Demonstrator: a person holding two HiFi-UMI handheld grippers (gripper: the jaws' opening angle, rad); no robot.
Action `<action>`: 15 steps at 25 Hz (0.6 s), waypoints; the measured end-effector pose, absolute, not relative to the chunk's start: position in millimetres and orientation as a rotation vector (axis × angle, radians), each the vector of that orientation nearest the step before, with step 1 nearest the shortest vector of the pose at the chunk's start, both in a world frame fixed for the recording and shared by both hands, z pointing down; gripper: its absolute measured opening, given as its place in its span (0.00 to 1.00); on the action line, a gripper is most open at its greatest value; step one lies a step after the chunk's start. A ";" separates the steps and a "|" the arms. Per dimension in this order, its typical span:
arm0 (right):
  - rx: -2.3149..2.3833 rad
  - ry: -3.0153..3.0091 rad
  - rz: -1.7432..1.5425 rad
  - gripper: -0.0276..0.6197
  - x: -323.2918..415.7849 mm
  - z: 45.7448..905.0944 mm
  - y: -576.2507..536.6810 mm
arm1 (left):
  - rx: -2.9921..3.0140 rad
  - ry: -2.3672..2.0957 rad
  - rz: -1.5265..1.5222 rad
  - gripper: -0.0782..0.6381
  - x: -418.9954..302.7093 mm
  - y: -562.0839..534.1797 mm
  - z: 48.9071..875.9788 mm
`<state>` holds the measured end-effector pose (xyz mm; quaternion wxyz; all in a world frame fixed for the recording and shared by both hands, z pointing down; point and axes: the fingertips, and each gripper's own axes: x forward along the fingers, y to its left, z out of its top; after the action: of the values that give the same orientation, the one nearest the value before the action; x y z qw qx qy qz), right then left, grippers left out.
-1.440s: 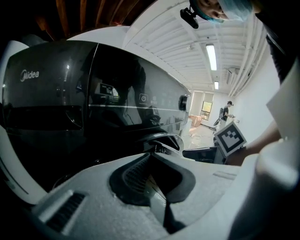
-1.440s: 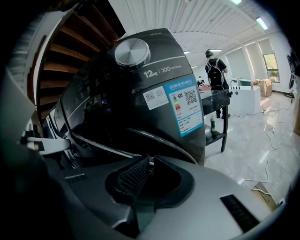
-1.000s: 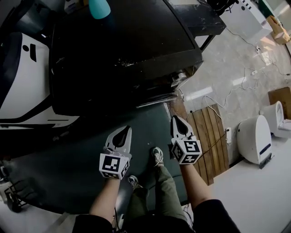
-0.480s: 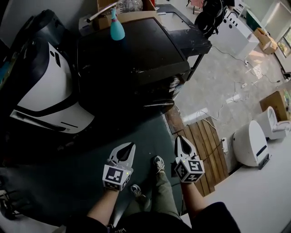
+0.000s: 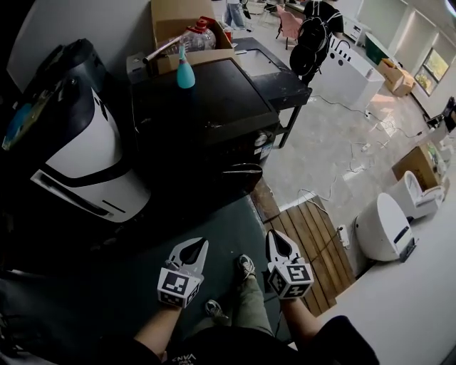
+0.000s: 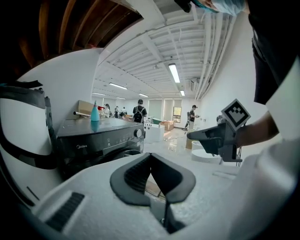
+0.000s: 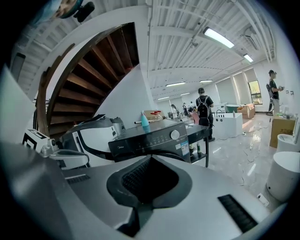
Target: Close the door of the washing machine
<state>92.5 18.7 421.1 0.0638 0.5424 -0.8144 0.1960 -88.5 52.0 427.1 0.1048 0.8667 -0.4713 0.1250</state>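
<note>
- A second ago the washing machine [image 5: 203, 117] filled the top of the head view. Now it sits further up and looks smaller, and the cardboard box [image 5: 178, 18] behind it and much more of the floor have come into sight.
- The left gripper [image 5: 202, 244] and right gripper [image 5: 271, 234] lie lower in the head view than before, well clear of the machine and over the dark mat [image 5: 128, 249].
- Both claws are pressed together with nothing between them, as they were earlier.
- The machine stands between a white unit [image 5: 92, 157] and a black table [image 5: 285, 75], with a teal bottle [image 5: 185, 71] upright on its top.
- Its front faces the person. The round door [image 7: 180, 154] sits low on that front and seems to lie flat against it. The control strip with its knob [image 7: 175, 135] runs sideways above the door.
- "Midea" is printed on the strip [image 6: 82, 146]. The blue sticker [image 7: 191, 149] by the knob is too small to read.
</note>
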 end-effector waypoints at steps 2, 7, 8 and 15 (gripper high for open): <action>1.631 -2.463 0.578 0.04 90.5 416.3 36.2 | 2.571 -1.369 0.374 0.12 -89.3 68.1 422.3; 1.642 -2.476 0.540 0.04 84.7 393.7 73.0 | 2.601 -1.353 0.368 0.12 -94.3 102.6 402.6; 1.650 -2.478 0.531 0.04 83.5 388.8 80.3 | 2.605 -1.354 0.358 0.12 -96.6 109.2 398.4; 1.672 -2.500 0.433 0.04 72.1 365.1 119.2 | 2.625 -1.370 0.353 0.12 -111.8 141.1 378.3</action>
<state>72.1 119.2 365.1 0.0515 0.5496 -0.8216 0.1423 -111.8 141.1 378.3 0.0796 0.8775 -0.4579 0.1179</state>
